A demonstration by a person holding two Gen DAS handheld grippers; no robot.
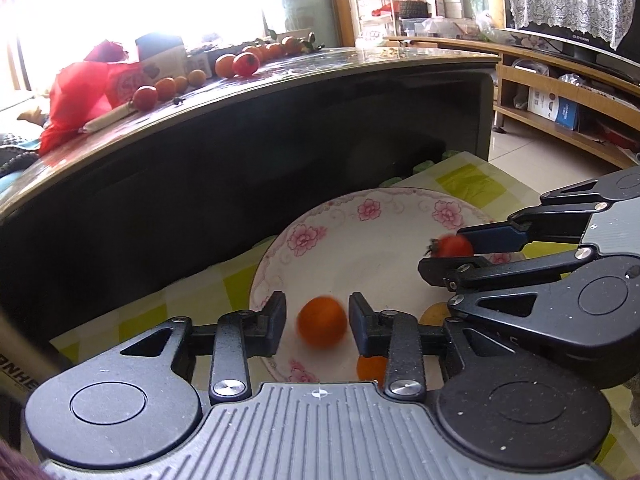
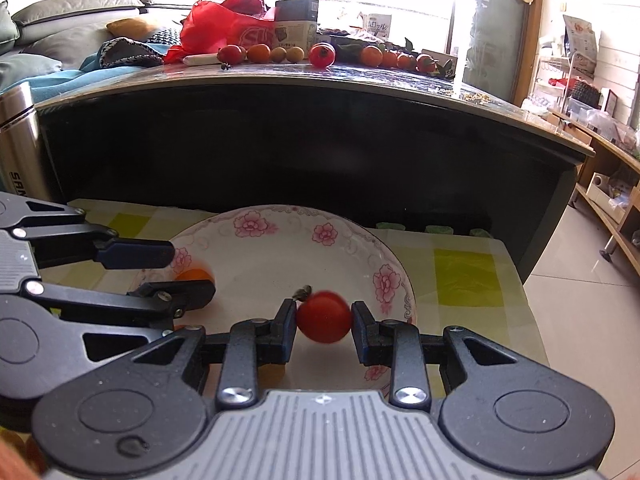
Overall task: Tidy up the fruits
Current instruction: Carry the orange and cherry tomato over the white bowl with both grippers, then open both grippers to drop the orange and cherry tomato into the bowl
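A round orange [image 1: 322,322], a bit blurry, sits between the wide-open jaws of the left gripper [image 1: 318,322] over the flowered plate [image 1: 372,240], touching neither finger. The right gripper [image 2: 324,320] is closed on a small red tomato [image 2: 324,317] over the same plate. Only the right view shows the sofa [image 2: 60,32] and metal bottle [image 2: 18,148]; only the left shows the TV [image 1: 568,4]
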